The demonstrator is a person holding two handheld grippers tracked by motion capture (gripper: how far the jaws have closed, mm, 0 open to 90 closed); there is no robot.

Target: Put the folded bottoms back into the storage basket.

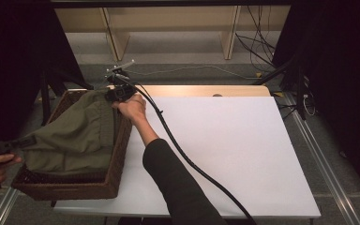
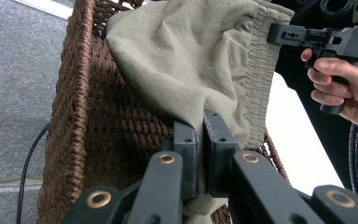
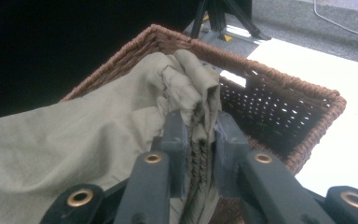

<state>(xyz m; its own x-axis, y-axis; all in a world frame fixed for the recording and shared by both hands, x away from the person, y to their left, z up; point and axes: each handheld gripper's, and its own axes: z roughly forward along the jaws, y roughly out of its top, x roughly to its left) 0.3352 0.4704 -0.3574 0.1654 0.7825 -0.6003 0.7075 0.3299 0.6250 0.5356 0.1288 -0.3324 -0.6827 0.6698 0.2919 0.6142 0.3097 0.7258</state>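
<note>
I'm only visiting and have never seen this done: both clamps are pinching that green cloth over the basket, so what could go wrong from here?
1. The left gripper pinches only a thin fold of the olive-green fabric garment; it may slip free.
2. The right gripper clamps the bunched elastic waistband, which could stretch or pull out.
3. The garment drapes over the brown woven wicker basket; lifting might snag its rim and drag it along the white table.

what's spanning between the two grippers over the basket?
High view: olive-green fabric garment stretches from left gripper to right gripper, over the brown woven wicker basket.
</note>
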